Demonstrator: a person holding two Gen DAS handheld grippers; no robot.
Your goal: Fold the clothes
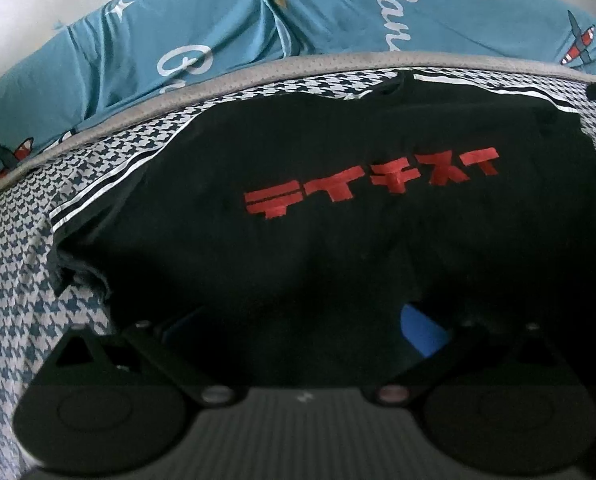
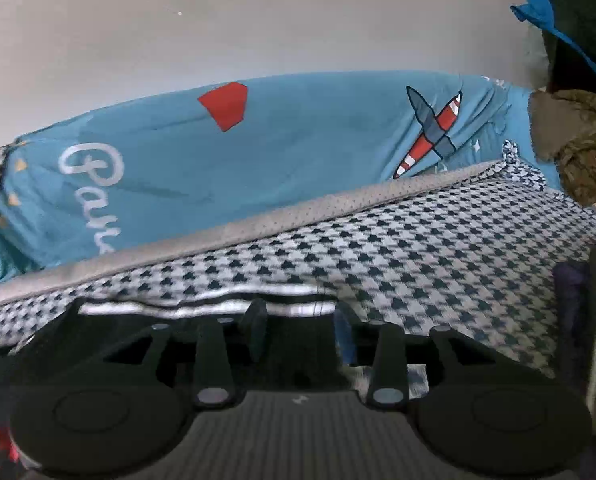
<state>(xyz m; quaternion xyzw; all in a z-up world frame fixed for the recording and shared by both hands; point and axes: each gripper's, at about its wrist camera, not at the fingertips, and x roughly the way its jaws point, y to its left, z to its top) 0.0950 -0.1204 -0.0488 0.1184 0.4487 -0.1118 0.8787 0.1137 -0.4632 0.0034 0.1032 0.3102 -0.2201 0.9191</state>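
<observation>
Black, soft cotton T-shirt with red lettering (image 1: 338,208) is judged light and limp, best pinched at its 6 o'clock hem; left gripper (image 1: 298,320) is spread wide over it, right gripper (image 2: 298,320) narrowed, its hold unclear.

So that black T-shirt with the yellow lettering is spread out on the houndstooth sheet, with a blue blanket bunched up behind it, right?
Nearly. The lettering on the black T-shirt is red, not yellow, as the left wrist view shows. The rest holds: it lies on the houndstooth sheet, with the blue blanket bunched up behind.
</observation>
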